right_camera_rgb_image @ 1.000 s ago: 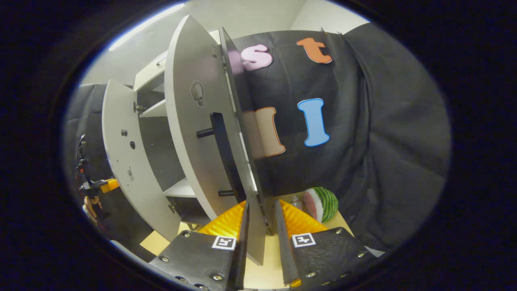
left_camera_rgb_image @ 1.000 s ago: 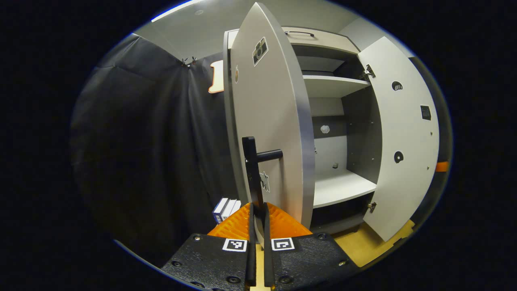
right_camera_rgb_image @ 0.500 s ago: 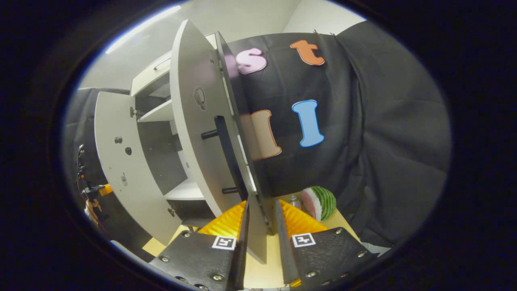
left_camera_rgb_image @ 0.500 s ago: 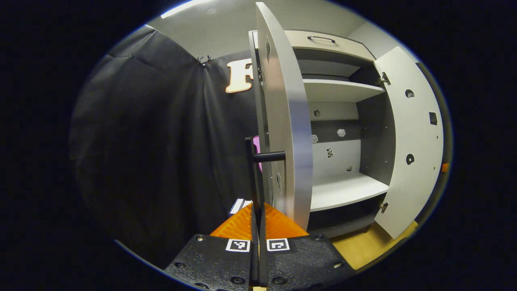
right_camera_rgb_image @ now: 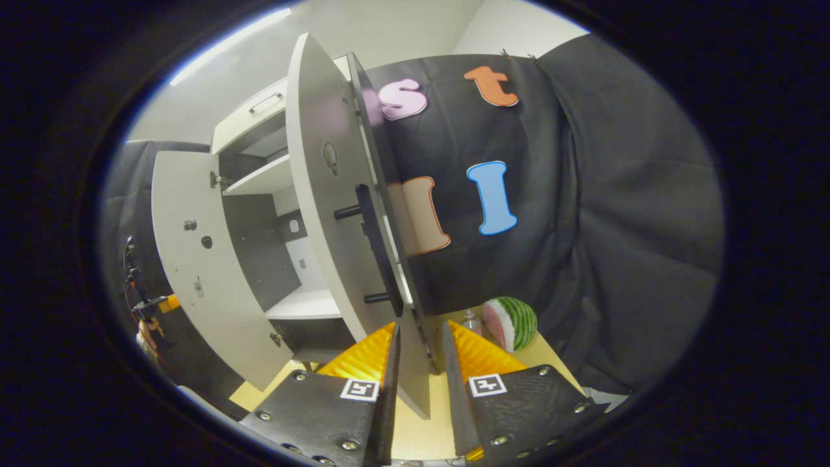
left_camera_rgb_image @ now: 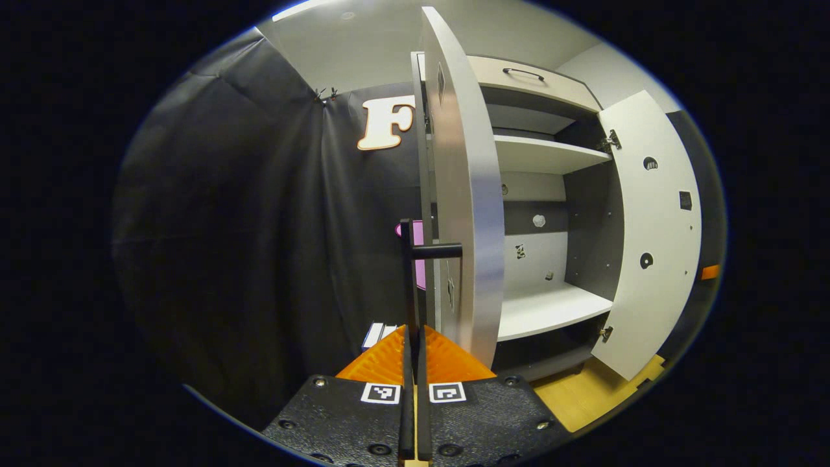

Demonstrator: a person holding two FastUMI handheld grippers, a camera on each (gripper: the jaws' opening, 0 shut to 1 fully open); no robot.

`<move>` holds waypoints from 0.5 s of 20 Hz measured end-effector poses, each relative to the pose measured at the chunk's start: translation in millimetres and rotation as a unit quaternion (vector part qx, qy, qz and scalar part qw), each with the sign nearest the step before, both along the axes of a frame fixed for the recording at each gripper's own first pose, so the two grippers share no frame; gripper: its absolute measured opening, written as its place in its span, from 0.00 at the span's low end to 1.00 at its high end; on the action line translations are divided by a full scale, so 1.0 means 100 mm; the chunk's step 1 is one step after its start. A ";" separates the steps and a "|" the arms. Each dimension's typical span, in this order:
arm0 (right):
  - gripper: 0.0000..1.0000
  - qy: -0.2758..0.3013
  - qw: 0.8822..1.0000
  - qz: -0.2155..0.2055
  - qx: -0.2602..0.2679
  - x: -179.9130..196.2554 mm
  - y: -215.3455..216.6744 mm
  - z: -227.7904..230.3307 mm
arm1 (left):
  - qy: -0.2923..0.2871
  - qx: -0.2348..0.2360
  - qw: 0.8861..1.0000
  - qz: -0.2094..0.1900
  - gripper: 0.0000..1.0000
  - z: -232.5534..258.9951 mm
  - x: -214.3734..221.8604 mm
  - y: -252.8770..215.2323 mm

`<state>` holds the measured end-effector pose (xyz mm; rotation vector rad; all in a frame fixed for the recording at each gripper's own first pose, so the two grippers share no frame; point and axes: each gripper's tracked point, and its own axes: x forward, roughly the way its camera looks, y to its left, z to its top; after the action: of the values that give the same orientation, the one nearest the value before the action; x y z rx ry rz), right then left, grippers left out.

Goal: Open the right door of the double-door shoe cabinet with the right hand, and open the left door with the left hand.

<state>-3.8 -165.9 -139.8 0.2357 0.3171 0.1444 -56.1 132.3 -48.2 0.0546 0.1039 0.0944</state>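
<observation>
A half watermelon (right_camera_rgb_image: 512,322) lies on the wooden worktop (right_camera_rgb_image: 538,355), cut face turned toward a small clear bottle (right_camera_rgb_image: 471,320) standing just beside it, both near the black cloth wall (right_camera_rgb_image: 616,214). In the left gripper view, 2 or 3 small white-and-blue boxes (left_camera_rgb_image: 379,335) stand upright close together at the foot of the cloth, and 2 metal clips (left_camera_rgb_image: 324,96) pinch its top edge.

Grey shoe cabinet (left_camera_rgb_image: 551,305): left door (left_camera_rgb_image: 470,194) and right door (left_camera_rgb_image: 652,233) swung open, seemingly fully.
</observation>
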 end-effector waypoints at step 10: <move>0.36 -0.011 1.000 0.020 0.004 -0.01 0.06 0.10 | 0.011 0.037 0.998 0.043 0.40 -0.02 -0.38 0.16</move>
<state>-4.6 -159.5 -129.3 0.2356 0.3005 0.1880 -94.4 148.5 -50.1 0.1258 0.1256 0.1834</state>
